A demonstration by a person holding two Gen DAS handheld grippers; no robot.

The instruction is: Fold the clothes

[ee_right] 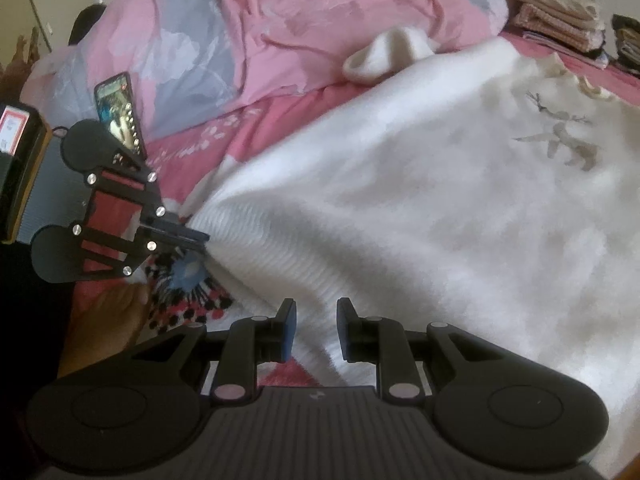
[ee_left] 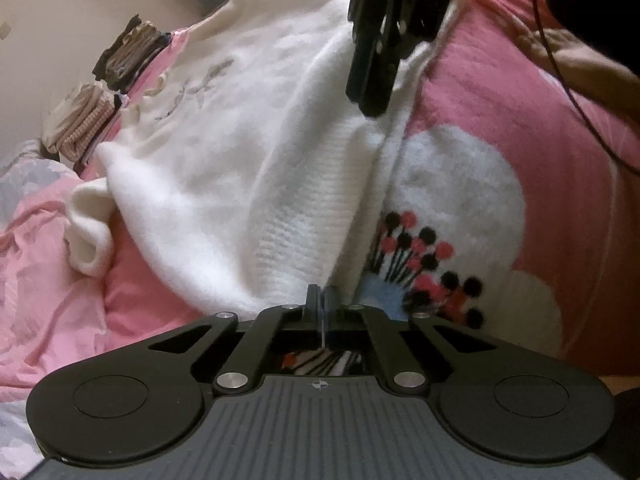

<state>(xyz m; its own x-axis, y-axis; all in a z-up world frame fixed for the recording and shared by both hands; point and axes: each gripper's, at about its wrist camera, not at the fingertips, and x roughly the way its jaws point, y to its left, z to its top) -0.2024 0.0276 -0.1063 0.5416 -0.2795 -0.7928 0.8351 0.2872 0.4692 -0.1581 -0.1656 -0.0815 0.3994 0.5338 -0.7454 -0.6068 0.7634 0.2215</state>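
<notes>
White sweater [ee_right: 420, 200] spread on a pink blanket [ee_left: 500, 112] on the bed, body mostly flat, one sleeve [ee_right: 384, 58] bunched at its far side. Left gripper [ee_left: 318, 300]: jaws closed together at the ribbed hem, apparently pinching its edge. Right gripper [ee_right: 316, 328]: jaws partly apart over the same hem; whether the pads press the cloth cannot be told. Folded stacks [ee_left: 104, 92] by the wall suggest earlier garments are finished; this sweater's folding appears barely begun.

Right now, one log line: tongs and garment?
left tongs: shut on hem of white knitted sweater | right tongs: open over hem | sweater: spread on pink blanket | fold: not done
</notes>
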